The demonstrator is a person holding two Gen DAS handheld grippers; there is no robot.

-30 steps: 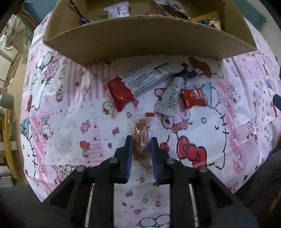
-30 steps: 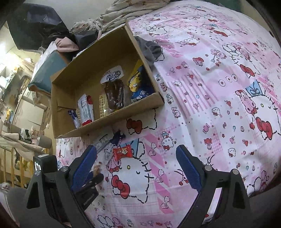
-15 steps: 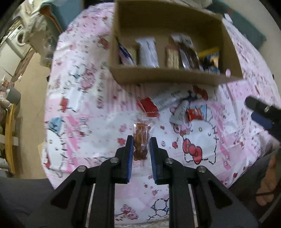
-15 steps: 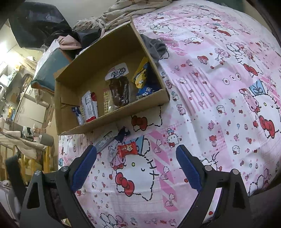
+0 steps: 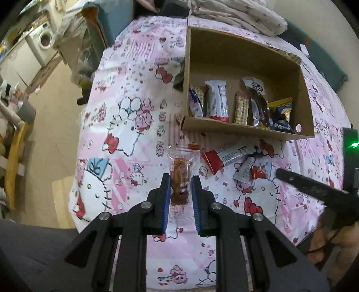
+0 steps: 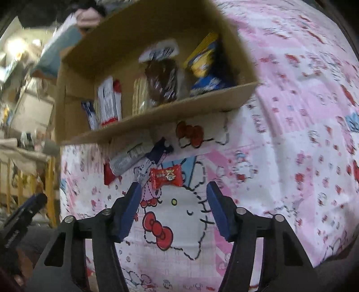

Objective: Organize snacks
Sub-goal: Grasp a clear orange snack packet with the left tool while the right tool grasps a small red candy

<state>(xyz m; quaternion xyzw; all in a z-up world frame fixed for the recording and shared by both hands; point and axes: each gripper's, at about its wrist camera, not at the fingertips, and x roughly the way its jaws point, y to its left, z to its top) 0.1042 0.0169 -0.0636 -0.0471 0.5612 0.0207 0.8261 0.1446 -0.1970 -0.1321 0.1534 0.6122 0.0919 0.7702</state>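
My left gripper (image 5: 179, 179) is shut on a clear packet with a brown snack (image 5: 180, 173) and holds it high above the bed. A cardboard box (image 5: 246, 130) lies ahead with several snacks inside. In front of it lie a red and white bar (image 5: 226, 156), a grey sachet (image 5: 243, 169) and a small red candy (image 5: 260, 171). My right gripper (image 6: 174, 191) is open and low over the bed, just short of the red candy (image 6: 166, 176). The box (image 6: 157, 112), the bar (image 6: 125, 160) and a dark-ended sachet (image 6: 157, 152) lie beyond it.
The bed has a pink Hello Kitty sheet (image 5: 125, 134). Its left edge drops to the floor, with a washing machine (image 5: 43, 42) and clutter beyond. A folded blanket (image 5: 235, 15) lies behind the box. The right gripper shows in the left wrist view (image 5: 314, 188).
My left gripper has risen well above the bed with the clear packet. My right gripper has moved down and forward towards the red candy and its jaws have narrowed.
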